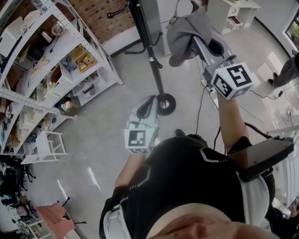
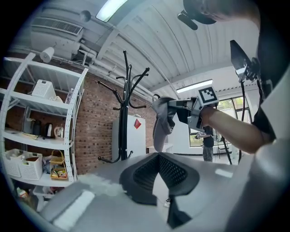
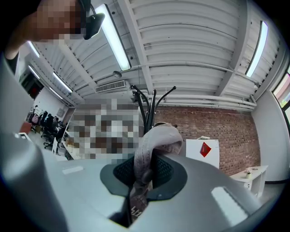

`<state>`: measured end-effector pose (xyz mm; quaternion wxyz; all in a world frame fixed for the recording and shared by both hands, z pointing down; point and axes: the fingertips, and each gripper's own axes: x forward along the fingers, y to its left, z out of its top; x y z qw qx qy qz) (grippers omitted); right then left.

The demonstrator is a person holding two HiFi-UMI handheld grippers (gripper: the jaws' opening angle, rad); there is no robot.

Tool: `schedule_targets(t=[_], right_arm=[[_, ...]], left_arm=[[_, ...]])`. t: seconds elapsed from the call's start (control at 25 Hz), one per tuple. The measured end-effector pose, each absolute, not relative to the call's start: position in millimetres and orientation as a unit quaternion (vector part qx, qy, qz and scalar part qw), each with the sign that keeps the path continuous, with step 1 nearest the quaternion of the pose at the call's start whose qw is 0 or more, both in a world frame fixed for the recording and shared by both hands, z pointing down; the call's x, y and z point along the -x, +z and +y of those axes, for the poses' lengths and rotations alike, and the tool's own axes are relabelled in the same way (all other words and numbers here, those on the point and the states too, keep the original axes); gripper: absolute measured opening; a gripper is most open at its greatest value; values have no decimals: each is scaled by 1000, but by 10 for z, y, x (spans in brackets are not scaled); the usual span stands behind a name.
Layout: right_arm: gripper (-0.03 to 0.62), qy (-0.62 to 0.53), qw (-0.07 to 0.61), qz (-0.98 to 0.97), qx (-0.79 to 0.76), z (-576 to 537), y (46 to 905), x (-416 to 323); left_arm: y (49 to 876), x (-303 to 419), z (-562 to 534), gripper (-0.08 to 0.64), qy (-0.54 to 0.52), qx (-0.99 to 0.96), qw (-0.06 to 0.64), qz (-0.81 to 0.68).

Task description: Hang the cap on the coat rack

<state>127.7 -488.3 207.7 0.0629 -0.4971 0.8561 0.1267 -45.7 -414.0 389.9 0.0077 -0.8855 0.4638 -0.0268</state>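
A grey cap hangs from my right gripper, which is raised and shut on the cap's fabric. The cap is close to the right of the black coat rack, whose round base stands on the floor. In the right gripper view the rack's hooks rise just behind the cap. My left gripper is held low near the rack's base, shut with nothing in it. The left gripper view shows its jaws closed, the rack ahead and the cap to its right.
White metal shelving full of small items lines the left side. A white cabinet with a red diamond stands behind the rack. A white desk is at the back right, cables lie on the floor, and a person stands at the right edge.
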Motion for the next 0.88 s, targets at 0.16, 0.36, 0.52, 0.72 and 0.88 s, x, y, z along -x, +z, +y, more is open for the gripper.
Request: schedule_targets(t=[0.16, 0.36, 0.52, 0.72, 0.88], right_arm=[[37, 127, 65, 859, 491, -5126, 2038, -1324], [36, 133, 74, 864, 480, -5363, 1955, -1337], [36, 136, 78, 868, 470, -5583, 1915, -1356], [36, 130, 75, 875, 459, -5852, 1932, -1349], [36, 124, 76, 883, 447, -6023, 1971, -1306]], left_arm=[[3866, 454, -4271, 0, -30, 879, 8, 475], [3700, 451, -4411, 0, -24, 874, 27, 485], [3636, 435, -4549, 1, -24, 868, 37, 494], [3594, 417, -4681, 1, -25, 862, 37, 506], [3574, 422, -4794, 0, -26, 856, 40, 515]])
